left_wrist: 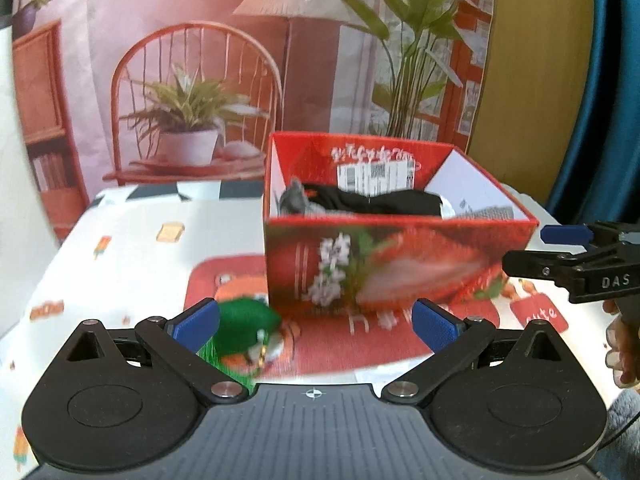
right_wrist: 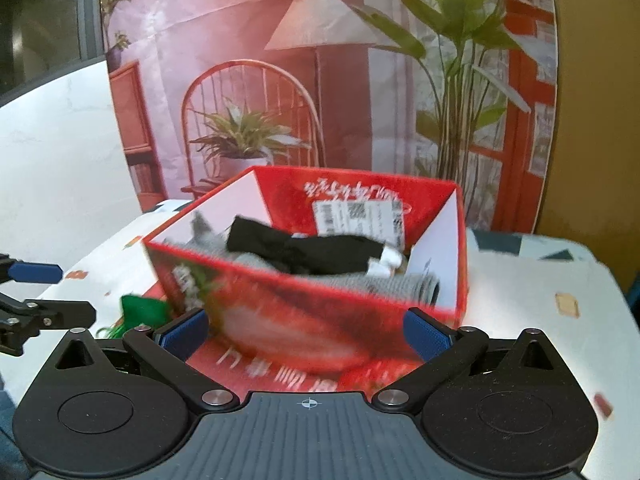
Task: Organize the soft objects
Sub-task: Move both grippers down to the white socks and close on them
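Currently, the red box (left_wrist: pixel 396 264) is standing on a patterned tablecloth (left_wrist: pixel 120 248), over a red printed patch. Inside it, a black soft item (right_wrist: pixel 320 256) is lying across grey knitted pieces (right_wrist: pixel 404 286), and a grey fuzzy item (left_wrist: pixel 294 198) is sitting at the left end. A green soft item (left_wrist: pixel 244 326) is lying on the cloth just beside the box's near left corner.

The left gripper (left_wrist: pixel 316 326) is hovering near the box's front face with its jaws spread wide and released; nothing is sitting between the blue pads (left_wrist: pixel 196 324), though the green item is lying just past the left pad. The right gripper (right_wrist: pixel 306 334) is likewise standing fully released, gripping nothing, with the box's near wall showing in the gap. A hand (left_wrist: pixel 622 350) is holding the right gripper at the right edge of the left view.
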The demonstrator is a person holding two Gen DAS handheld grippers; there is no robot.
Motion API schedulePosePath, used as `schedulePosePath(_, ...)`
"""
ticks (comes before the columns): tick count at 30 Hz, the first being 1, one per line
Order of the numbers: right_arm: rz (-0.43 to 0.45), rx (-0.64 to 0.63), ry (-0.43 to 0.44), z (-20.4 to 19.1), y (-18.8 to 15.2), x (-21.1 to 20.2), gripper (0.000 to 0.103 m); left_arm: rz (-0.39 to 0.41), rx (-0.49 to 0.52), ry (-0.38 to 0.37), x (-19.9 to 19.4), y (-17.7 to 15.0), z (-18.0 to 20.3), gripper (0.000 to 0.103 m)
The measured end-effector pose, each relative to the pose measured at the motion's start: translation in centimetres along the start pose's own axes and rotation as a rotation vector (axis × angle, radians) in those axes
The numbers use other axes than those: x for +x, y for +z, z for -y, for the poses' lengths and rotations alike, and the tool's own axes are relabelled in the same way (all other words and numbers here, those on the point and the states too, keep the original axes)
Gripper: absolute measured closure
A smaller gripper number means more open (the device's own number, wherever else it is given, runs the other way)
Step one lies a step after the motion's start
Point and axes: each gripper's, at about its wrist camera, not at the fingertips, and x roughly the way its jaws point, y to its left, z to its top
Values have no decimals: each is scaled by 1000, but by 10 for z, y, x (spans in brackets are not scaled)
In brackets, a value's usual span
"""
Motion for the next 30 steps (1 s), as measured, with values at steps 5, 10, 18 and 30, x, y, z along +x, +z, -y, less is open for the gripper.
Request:
schedulePosePath(5, -17, 40, 12, -5, -32, -10, 0, -23, -19, 1, -5, -24, -3, 0)
schedulePosePath(10, -34, 47, 16, -14, -66, -15, 0, -29, -46, 19, -8, -41, -7, 0)
schedulePosePath(18, -27, 69, -10, -18, -95, -21, 0, -30, -71, 36, -13, -63, -3, 0)
schedulePosePath(30, -26, 73, -61, -14, -123, -29, 1, -42, -114, 19, -15, -82, -7, 0)
